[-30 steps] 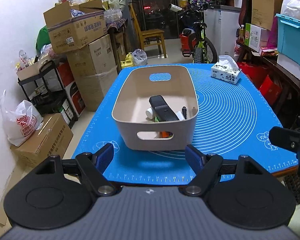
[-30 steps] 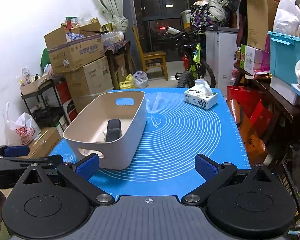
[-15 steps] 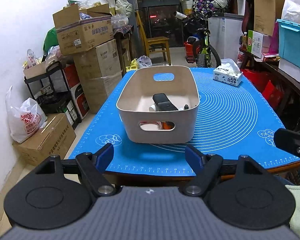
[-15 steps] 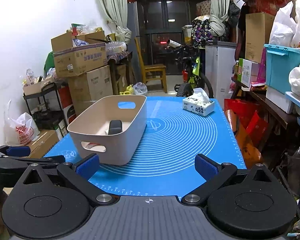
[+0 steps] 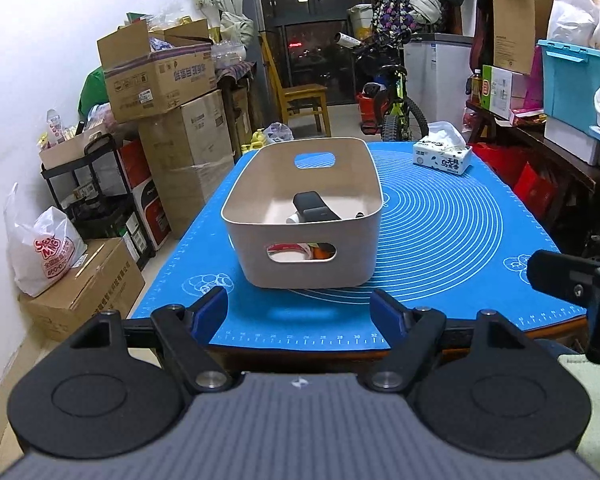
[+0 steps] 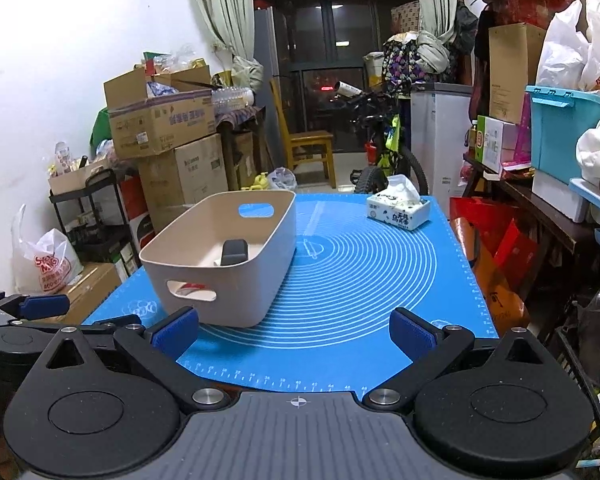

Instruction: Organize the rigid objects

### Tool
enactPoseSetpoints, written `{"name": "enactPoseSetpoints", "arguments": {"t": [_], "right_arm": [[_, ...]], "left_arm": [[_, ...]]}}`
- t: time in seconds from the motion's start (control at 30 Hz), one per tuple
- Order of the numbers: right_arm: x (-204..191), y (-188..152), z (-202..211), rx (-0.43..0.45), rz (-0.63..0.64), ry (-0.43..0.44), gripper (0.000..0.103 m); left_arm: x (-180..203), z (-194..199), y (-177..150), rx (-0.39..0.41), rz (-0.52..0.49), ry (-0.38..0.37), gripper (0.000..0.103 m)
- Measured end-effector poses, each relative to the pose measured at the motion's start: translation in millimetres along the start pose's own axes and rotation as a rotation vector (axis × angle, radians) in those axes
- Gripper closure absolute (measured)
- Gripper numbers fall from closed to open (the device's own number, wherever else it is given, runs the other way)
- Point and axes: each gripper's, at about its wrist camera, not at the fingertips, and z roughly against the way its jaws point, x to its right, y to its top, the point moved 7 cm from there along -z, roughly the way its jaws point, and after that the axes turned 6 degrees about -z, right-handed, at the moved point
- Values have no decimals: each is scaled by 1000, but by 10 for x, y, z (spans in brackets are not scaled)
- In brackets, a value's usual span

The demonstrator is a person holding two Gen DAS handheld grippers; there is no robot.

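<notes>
Broadly, we see a cluttered storeroom with a table covered by a blue silicone mat [image 5: 440, 240] printed with white concentric circles and a numbered ruler scale along its near edge; the mat fills the middle of both views.

At the left of each frame, stacked cardboard boxes [image 5: 180, 120] carry Chinese print that we cannot read clearly. A turquoise storage bin [image 6: 564, 128] sits at the right edge of the frame.

On the mat, left of centre, stands a beige plastic basket [image 5: 360, 248] with an oval handle slot in each end. Inside it lies a dark, rounded rectangular device [image 5: 314, 208], leaning over smaller items; through the near slot we glimpse white and orange pieces, too hidden to name.

At the lower left, on the floor, a white carrier bag [image 5: 46, 248] bears red lettering, only partly legible.

Toward the upper right of the mat rests a white tissue box [image 6: 398, 212] with dark Chinese characters and a tissue standing up from it.

Our left gripper [image 5: 298, 314] sits at the bottom of its view, blue-padded jaws spread wide with nothing between them, just short of the basket. Our right gripper [image 6: 294, 334] likewise stands wide open and empty over the mat's near edge.
</notes>
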Motion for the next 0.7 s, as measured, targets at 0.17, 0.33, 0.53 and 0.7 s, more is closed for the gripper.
{"name": "enactPoseSetpoints", "arguments": {"t": [0.17, 0.33, 0.53, 0.7], "right_arm": [[21, 1, 12, 1, -12, 1, 2], [25, -4, 9, 1, -7, 0, 2], [26, -11, -6, -4, -4, -2, 2], [24, -18, -5, -2, -4, -4, 2]], "left_arm": [[6, -7, -1, 2, -1, -2, 25], [9, -6, -14, -3, -5, 0, 25], [9, -6, -11, -2, -3, 0, 25], [22, -8, -13, 2, -3, 0, 25]]}}
